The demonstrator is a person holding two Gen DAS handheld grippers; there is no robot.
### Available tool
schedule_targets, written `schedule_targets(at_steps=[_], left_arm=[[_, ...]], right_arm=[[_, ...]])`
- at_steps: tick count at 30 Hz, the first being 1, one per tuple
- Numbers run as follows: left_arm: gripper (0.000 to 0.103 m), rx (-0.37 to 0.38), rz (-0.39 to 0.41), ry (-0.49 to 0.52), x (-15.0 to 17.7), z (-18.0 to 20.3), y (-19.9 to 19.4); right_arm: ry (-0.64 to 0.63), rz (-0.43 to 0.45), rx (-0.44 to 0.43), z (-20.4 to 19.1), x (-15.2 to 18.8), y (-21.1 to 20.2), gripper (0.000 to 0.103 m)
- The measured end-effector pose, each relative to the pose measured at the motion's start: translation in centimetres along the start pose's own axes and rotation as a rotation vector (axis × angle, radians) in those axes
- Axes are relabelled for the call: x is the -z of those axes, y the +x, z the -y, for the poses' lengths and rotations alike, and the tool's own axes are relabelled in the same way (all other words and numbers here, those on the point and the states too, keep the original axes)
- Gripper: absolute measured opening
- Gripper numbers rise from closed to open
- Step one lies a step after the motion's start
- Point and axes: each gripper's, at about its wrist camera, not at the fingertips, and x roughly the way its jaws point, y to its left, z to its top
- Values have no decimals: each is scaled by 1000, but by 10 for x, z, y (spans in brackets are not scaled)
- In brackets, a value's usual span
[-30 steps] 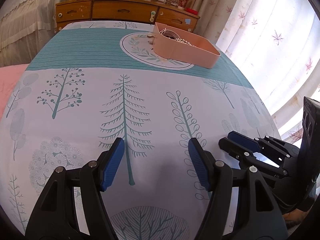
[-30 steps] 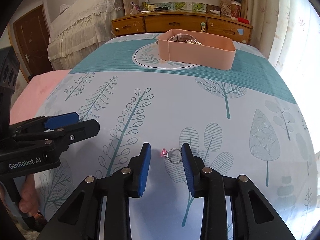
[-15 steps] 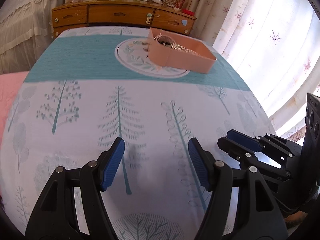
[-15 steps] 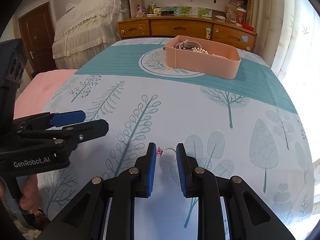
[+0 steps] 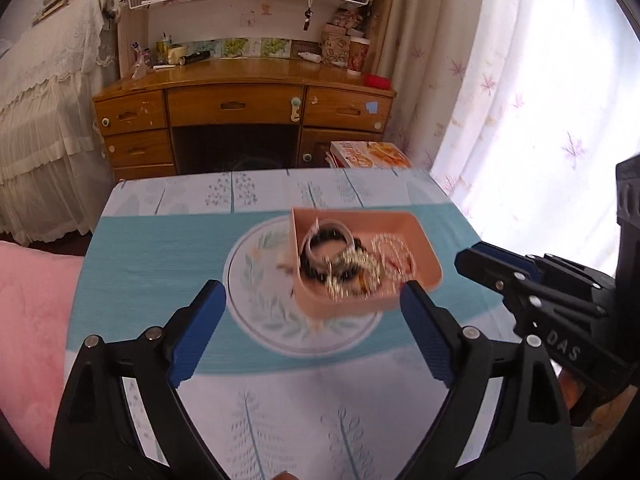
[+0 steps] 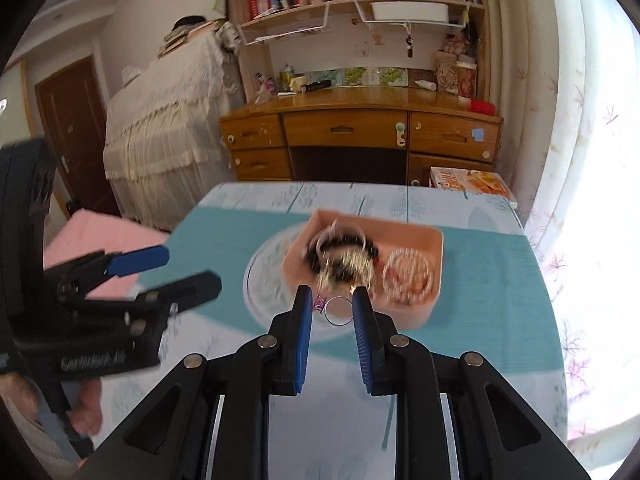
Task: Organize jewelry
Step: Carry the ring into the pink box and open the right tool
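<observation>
Silver ring [image 6: 337, 311], pink stone: pinched edgewise in right claw [image 6: 332, 312], just short of pink tray [image 6: 434, 276]. Left claw [image 5: 312, 322] spread, empty. Risk: ring slipping out, dropping outside tray.

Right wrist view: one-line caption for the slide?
Right gripper holding a silver ring with a pink stone between its jaws, just short of the pink jewelry tray.

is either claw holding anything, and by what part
The right claw holds a ring, pinched across its band, pink stone to the left. The left claw is open and holds nothing.
</observation>
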Motion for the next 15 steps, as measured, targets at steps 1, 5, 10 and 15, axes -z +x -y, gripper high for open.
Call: schedule_targets(at_steps=[1, 5, 10, 15], left_arm=[[92, -1, -6, -9, -9, 0, 7], [103, 4, -38, -69, -35, -6, 47], [103, -17, -118, -87, -38, -13, 99], [103, -39, -170, -119, -28, -20, 121]], right_arm=[[22, -5, -8, 7, -11, 6, 20], [127, -42, -16, 42, -61, 45, 21], [207, -118, 36, 78, -91, 103, 21], [252, -193, 64, 98, -89, 143, 24]])
